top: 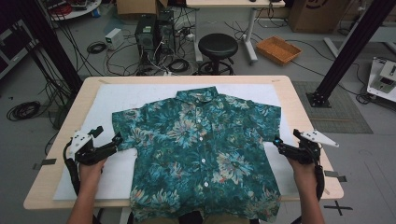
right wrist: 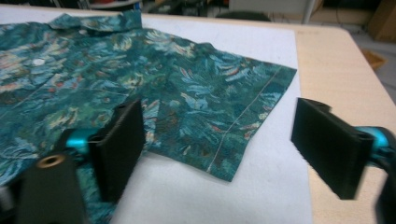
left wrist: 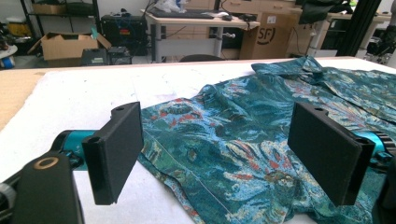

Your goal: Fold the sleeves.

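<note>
A teal floral short-sleeved shirt [top: 201, 149] lies flat and buttoned on a white mat [top: 116, 95], collar at the far side, hem hanging over the table's near edge. My left gripper [top: 110, 138] is open at the hem of the left sleeve. In the left gripper view, the sleeve [left wrist: 233, 135] lies between its wide-apart jaws [left wrist: 219, 144] without touching the pads. My right gripper [top: 286, 140] is open at the right sleeve. In the right gripper view, the sleeve's corner [right wrist: 224, 126] lies between the jaws [right wrist: 224, 149], and the left pad sits over the cloth.
The mat covers most of a light wooden table [top: 56, 154]. Beyond the far edge are a black stool [top: 218, 46], computer towers [top: 154, 30], an orange tray [top: 279, 49] and loose cables on the floor. Black frame posts [top: 345, 51] stand at both sides.
</note>
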Motion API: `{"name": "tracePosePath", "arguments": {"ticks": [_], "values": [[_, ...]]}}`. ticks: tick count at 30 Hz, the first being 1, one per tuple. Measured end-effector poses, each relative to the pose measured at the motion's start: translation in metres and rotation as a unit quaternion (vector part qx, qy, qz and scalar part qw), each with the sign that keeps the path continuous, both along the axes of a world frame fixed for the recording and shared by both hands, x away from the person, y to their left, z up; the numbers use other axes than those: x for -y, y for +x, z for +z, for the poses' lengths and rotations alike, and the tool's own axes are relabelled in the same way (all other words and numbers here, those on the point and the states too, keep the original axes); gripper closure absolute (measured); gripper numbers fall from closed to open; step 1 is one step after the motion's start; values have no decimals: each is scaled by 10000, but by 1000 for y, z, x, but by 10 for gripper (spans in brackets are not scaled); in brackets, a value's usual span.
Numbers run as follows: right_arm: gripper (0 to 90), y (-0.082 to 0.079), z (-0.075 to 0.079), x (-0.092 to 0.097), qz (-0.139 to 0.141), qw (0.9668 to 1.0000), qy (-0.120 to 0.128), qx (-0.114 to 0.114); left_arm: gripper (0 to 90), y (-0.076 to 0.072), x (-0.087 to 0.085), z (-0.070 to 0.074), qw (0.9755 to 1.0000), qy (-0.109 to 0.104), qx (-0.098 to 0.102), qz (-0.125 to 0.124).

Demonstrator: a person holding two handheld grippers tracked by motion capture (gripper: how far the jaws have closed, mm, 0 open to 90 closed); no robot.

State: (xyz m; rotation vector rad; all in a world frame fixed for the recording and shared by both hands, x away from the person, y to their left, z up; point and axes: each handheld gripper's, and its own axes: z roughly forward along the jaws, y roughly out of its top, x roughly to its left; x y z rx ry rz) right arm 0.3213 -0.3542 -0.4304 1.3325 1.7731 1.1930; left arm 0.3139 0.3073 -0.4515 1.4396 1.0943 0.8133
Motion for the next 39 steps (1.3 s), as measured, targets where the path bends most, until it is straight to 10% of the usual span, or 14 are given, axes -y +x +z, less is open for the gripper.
{"name": "tracePosePath", "arguments": {"ticks": [7,14,20,34,39], "values": [[248,34,9,1,-274,9979,-179,-560,184,2,1,0,9999,73,-93,4],[378,78,3,-4,-738,9861,-406,-1433,184,2,2,1,9999,120,-96,5],[477,95,-9,-1,-961,9804,-383,-1679,184,2,1,1,9999,103,-129,-15],[884,104,-9,-14,-539,9781,-622,-1911,185,4,2,1,9996,153,-222,-28],[885,104,8,-26,-461,9847,-664,-1544,185,5,2,1,9996,153,-252,-33]]}}
